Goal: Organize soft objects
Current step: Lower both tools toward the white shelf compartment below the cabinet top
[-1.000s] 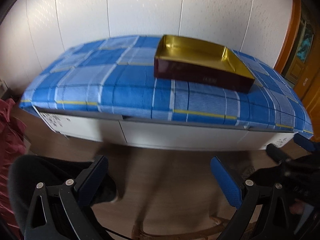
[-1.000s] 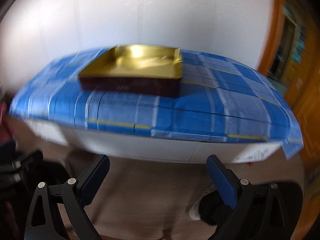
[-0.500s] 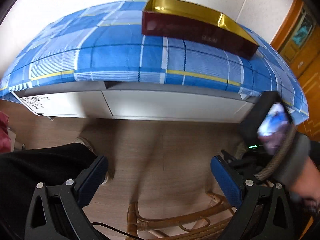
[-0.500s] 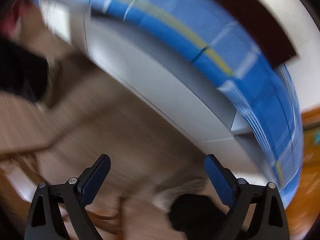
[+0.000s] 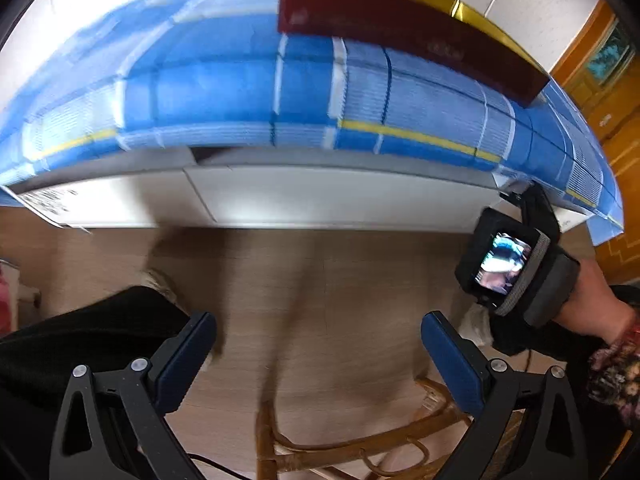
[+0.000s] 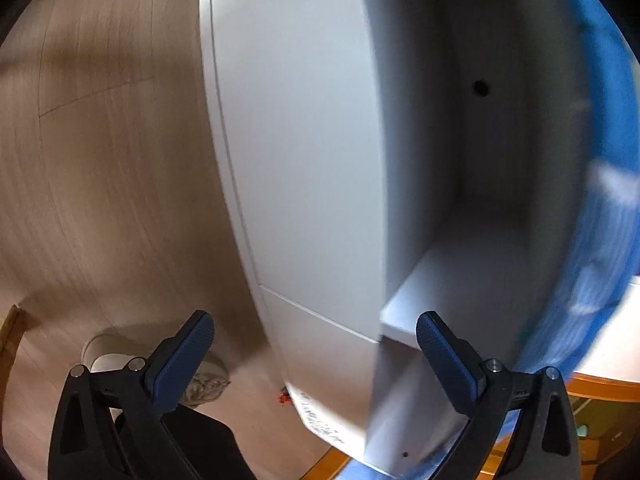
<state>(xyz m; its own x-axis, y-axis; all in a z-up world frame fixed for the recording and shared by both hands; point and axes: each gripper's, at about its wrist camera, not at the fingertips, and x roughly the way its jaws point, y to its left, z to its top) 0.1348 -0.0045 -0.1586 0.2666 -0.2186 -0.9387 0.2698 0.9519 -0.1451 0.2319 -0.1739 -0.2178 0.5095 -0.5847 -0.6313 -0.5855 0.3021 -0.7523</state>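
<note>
No soft object shows in either view. A dark red box with a gold lining (image 5: 408, 32) stands on the blue checked cloth (image 5: 224, 96) of a white table. My left gripper (image 5: 318, 354) is open and empty, low over the wooden floor in front of the table. My right gripper (image 6: 314, 356) is open and empty, rolled sideways close to the table's white front panel (image 6: 304, 160) and its underside. The right hand with its gripper camera (image 5: 504, 268) shows at the right of the left wrist view.
A rattan chair frame (image 5: 360, 448) lies below the left gripper. A black-trousered leg (image 5: 92, 344) and a shoe (image 6: 200, 380) are on the wooden floor (image 6: 100, 160). An orange wooden door (image 5: 600, 72) stands at the right.
Both grippers have dropped below the table top. The right gripper has rolled sideways and moved close to the table's front panel. Both stay open.
</note>
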